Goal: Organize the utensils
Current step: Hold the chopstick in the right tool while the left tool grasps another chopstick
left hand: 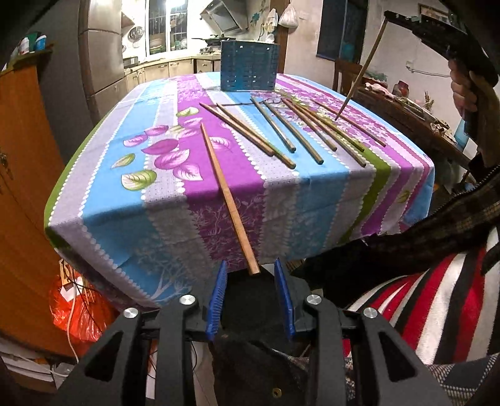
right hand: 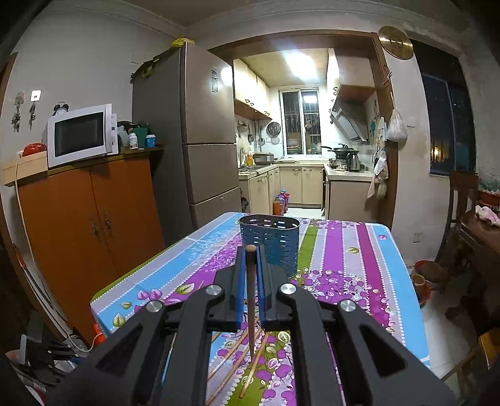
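In the left wrist view a long wooden chopstick (left hand: 225, 190) lies on the cloth-covered table (left hand: 103, 200), its near end sticking out over the front edge. My left gripper (left hand: 250, 265) is open around that end, and the blue pads do not touch it. Several more chopsticks (left hand: 290, 131) lie in a row farther back, before a blue slotted utensil holder (left hand: 248, 65). My right gripper (right hand: 250, 250) is shut on one chopstick (right hand: 251, 299), which hangs tip-down over the loose chopsticks (right hand: 240, 353), just short of the holder (right hand: 270, 237). The right gripper (left hand: 389, 15) also shows at the top right of the left wrist view.
A wooden cabinet (right hand: 90, 225) with a microwave (right hand: 81, 134) and a tall fridge (right hand: 187, 125) stand left of the table. An orange bag (left hand: 78, 312) sits on the floor there. A dark wooden table (left hand: 406, 115) is to the right. A person's plaid sleeve (left hand: 437, 228) crosses the near right corner.
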